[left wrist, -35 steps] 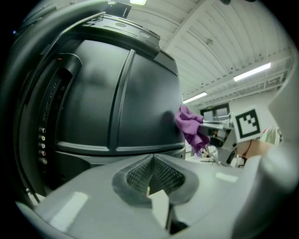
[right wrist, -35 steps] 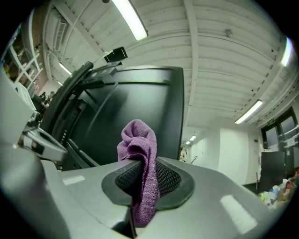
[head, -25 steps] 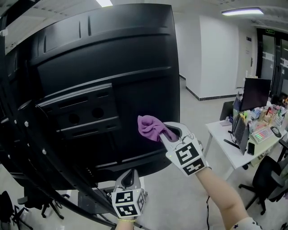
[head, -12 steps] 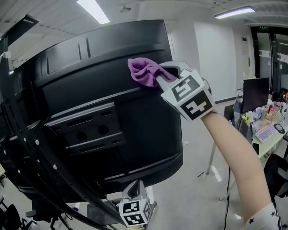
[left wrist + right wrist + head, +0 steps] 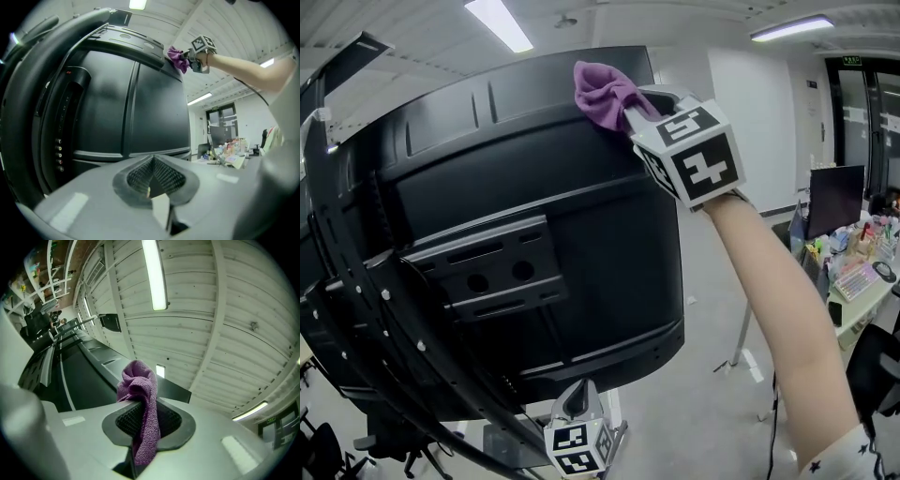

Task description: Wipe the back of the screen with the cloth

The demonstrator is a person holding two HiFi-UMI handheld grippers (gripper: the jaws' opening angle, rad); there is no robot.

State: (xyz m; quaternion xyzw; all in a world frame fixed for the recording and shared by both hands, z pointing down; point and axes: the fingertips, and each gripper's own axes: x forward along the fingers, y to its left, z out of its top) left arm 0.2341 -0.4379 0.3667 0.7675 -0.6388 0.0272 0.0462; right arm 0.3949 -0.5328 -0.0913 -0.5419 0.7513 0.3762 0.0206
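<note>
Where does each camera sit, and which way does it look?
Head view: on the head, facing the screen back; shows left gripper, right gripper, right arm.
Left gripper view: below the screen, looking up along it; shows its shut jaws, right arm.
Right gripper view: at the screen's top, facing the ceiling; jaws shut on cloth.
All three share the cloth.
</note>
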